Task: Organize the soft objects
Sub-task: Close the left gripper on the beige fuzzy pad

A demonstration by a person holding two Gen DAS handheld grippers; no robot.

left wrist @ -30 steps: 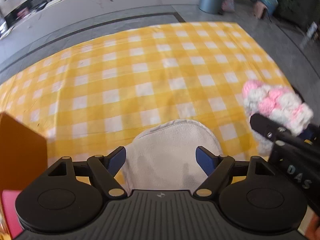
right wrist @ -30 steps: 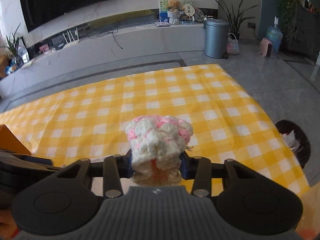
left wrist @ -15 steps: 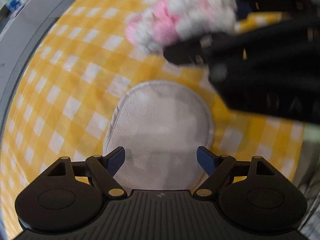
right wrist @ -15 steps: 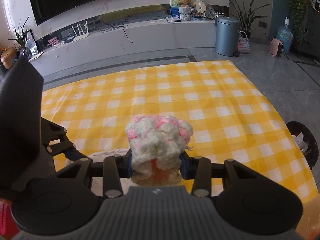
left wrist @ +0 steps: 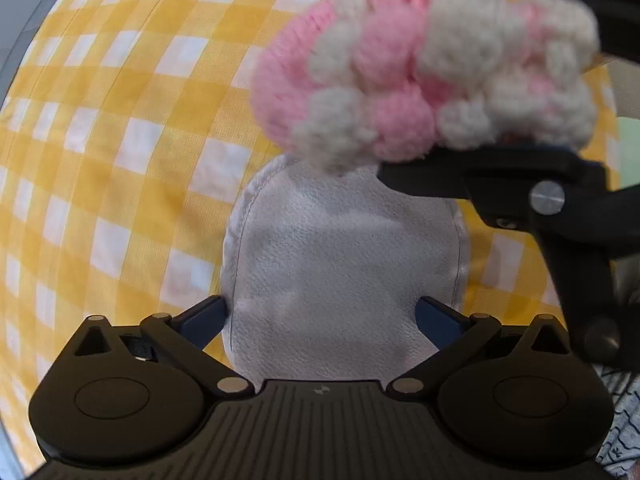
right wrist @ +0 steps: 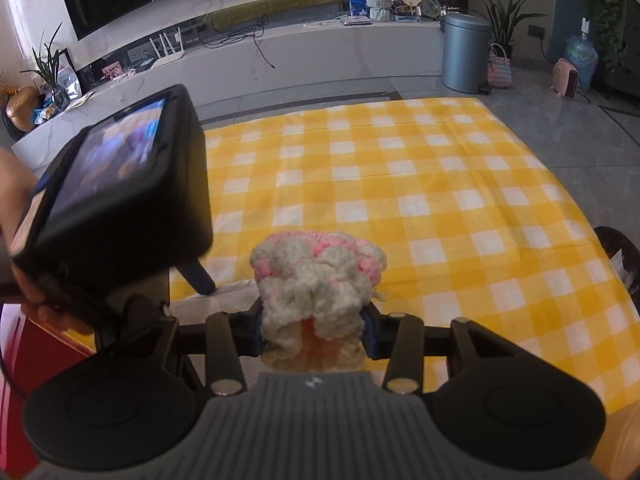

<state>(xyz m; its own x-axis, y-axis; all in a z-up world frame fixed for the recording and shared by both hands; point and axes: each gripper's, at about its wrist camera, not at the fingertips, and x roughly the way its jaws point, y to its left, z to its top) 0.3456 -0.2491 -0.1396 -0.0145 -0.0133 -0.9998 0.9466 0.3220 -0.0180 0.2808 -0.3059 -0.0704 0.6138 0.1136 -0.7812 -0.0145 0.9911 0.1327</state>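
L gripper [left wrist: 322, 314] points straight down over the white pouch [left wrist: 344, 268], a flat stitched fabric piece lying on the yellow check cloth [left wrist: 120, 128] that covers the tabletop. Its jaws have just been opening and now stand wide apart, one blue pad at the pouch's left seam, the other over its right part; the pouch sits between them, not pinched as far as I can tell.

R gripper [right wrist: 314, 334] is clamped on the pink-and-white crochet ball [right wrist: 316, 276], squeezing it at the base. In the left wrist view the ball [left wrist: 432, 64] hangs just above the pouch's far end, w/ the R gripper's black finger crossing over the pouch's upper right corner.

Likely step: L takes the pouch so the ball can go w/ it or into it; can't tell if the pouch has an opening.

Risks:
- The 2 grippers are v. close; if L closes or lifts now it could knock the R finger or the ball.
- Pouch is flat and limp: pads may slide over it, or pinch the cloth under it and drag the cloth up too.
- Ball is soft; the grip is low on it, so a bump could pop it loose.
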